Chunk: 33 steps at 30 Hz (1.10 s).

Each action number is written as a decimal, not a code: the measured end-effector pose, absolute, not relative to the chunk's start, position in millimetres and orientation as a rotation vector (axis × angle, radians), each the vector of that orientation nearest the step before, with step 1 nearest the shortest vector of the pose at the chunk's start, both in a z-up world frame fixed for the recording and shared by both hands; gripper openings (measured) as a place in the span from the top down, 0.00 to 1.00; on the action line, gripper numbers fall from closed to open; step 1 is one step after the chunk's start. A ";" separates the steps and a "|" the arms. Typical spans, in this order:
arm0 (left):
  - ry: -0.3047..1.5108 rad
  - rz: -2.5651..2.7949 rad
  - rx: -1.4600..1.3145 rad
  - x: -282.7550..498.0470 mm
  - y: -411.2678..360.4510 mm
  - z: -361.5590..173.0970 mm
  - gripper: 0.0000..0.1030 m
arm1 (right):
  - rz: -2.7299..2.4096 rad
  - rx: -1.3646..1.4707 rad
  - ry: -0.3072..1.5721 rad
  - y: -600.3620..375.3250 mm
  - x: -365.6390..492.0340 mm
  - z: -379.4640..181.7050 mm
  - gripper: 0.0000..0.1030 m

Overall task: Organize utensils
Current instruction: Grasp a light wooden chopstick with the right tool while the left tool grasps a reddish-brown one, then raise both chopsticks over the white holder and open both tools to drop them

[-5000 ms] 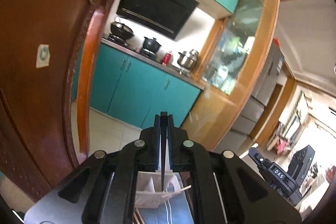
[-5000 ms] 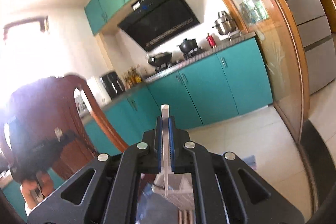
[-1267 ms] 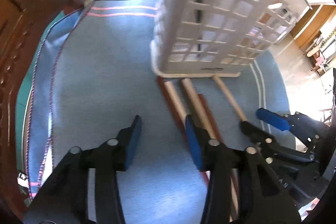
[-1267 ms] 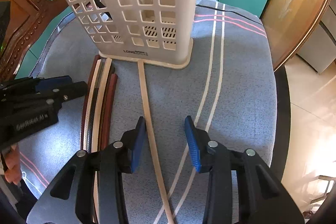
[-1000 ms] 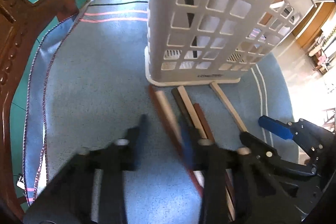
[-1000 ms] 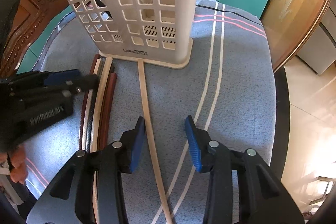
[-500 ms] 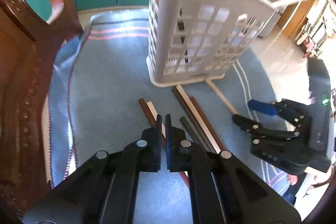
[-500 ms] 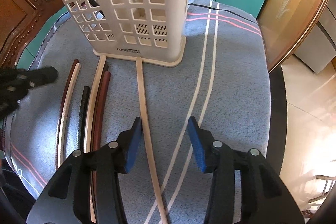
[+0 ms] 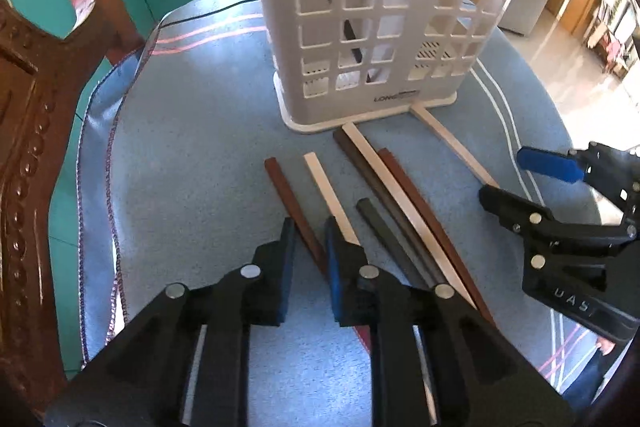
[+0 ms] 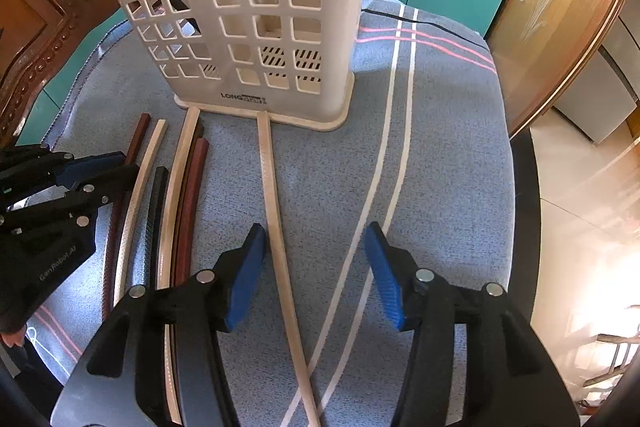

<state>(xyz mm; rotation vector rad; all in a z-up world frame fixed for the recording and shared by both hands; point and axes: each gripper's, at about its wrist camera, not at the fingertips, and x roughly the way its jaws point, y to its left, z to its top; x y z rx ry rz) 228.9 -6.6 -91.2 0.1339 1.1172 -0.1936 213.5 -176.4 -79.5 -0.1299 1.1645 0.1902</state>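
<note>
Reddish-brown chopstick (image 9: 294, 205) lies between the parted left gripper (image 9: 310, 231).

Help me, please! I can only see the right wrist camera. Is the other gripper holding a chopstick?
Observer: It doesn't look gripped. In the left wrist view, the left gripper has its jaws slightly apart, and the reddish-brown chopstick runs between them.
Operator: What's lying right next to that one?
Observer: A pale chopstick. Its near end disappears under the left gripper's right-hand finger.
</note>
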 end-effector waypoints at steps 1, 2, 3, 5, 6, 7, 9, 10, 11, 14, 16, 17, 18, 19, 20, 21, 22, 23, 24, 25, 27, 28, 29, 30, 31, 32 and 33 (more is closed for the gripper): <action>1.119 -0.195 0.127 233.2 -13.3 -96.6 0.86 | 0.191 -0.131 1.164 -176.7 214.0 -79.5 0.49; 1.120 -0.194 0.122 233.7 -11.1 -95.8 0.87 | 0.193 -0.130 1.162 -177.1 213.7 -79.5 0.49; 1.119 -0.194 0.121 232.6 -10.0 -93.3 0.87 | 0.197 -0.128 1.157 -177.1 213.7 -79.4 0.49; 1.118 -0.196 0.123 233.8 -9.8 -90.0 0.87 | 0.205 -0.125 1.145 -175.6 214.3 -79.7 0.49; 1.118 -0.197 0.125 236.2 -1.0 -94.0 0.87 | 0.204 -0.126 1.141 -174.7 214.2 -79.2 0.49; 1.117 -0.191 0.127 235.5 -0.3 -96.0 0.83 | 0.207 -0.129 1.137 -172.4 214.8 -79.1 0.49; 1.111 -0.152 0.142 237.0 -2.2 -95.8 0.70 | 0.218 -0.144 1.127 -164.9 217.6 -79.4 0.49; 1.110 -0.135 0.141 238.6 -2.1 -95.8 0.64 | 0.217 -0.154 1.120 -161.0 219.7 -80.0 0.49; 1.112 -0.130 0.133 242.2 0.7 -96.0 0.62 | 0.216 -0.160 1.111 -157.9 221.3 -80.0 0.49; 1.121 -0.120 0.104 250.9 6.6 -95.4 0.57 | 0.220 -0.185 1.088 -145.5 229.6 -81.0 0.49; 1.119 -0.120 0.095 255.1 9.3 -94.9 0.57 | 0.224 -0.183 1.084 -140.1 236.0 -81.8 0.50; 1.118 -0.120 0.096 255.9 9.7 -95.3 0.57 | 0.235 -0.165 1.095 -139.3 238.8 -81.8 0.58; 1.117 -0.122 0.094 257.2 12.1 -92.0 0.59 | 0.249 -0.148 1.104 -138.4 240.5 -81.0 0.61; 1.117 -0.141 0.084 257.9 14.1 -89.1 0.68 | 0.253 -0.147 1.109 -137.1 241.7 -79.8 0.68; 1.117 -0.150 0.083 256.4 14.7 -91.4 0.74 | 0.259 -0.156 1.109 -134.3 240.8 -78.9 0.77; 1.116 -0.158 0.088 257.4 13.1 -90.2 0.79 | 0.267 -0.156 1.109 -131.9 240.6 -78.2 0.80; 1.116 -0.165 0.089 258.1 11.6 -89.4 0.88 | 0.269 -0.161 1.105 -129.3 240.1 -77.3 0.90; 1.116 -0.165 0.089 254.7 8.8 -89.3 0.89 | 0.270 -0.167 1.102 -127.0 238.7 -76.9 0.92; 1.115 -0.163 0.087 256.3 8.5 -88.1 0.90 | 0.282 -0.164 1.099 -126.1 237.4 -76.1 0.93; 1.113 -0.165 0.084 257.5 8.4 -86.5 0.92 | 0.286 -0.160 1.096 -125.7 236.1 -75.7 0.94; 1.094 -0.162 0.091 255.7 3.7 -80.6 0.93 | 0.293 -0.133 1.088 -131.2 229.7 -71.7 0.94; 1.080 -0.163 0.095 251.0 3.9 -74.3 0.93 | 0.297 -0.123 1.074 -136.5 225.3 -67.3 0.94; 1.066 -0.171 0.089 247.9 0.6 -63.9 0.93 | 0.301 -0.115 1.058 -141.5 221.9 -61.2 0.94; 1.043 -0.180 0.080 246.7 0.3 -51.4 0.93 | 0.310 -0.099 1.034 -146.2 217.8 -50.4 0.94; 1.017 -0.188 0.080 244.4 0.1 -39.9 0.93 | 0.321 -0.080 1.008 -150.7 213.3 -39.2 0.94; 0.998 -0.193 0.079 241.9 0.5 -32.3 0.93 | 0.340 -0.053 0.976 -156.3 206.9 -25.3 0.94; 0.967 -0.202 0.074 238.8 0.4 -18.0 0.93 | 0.360 -0.027 0.946 -162.0 202.2 -12.2 0.94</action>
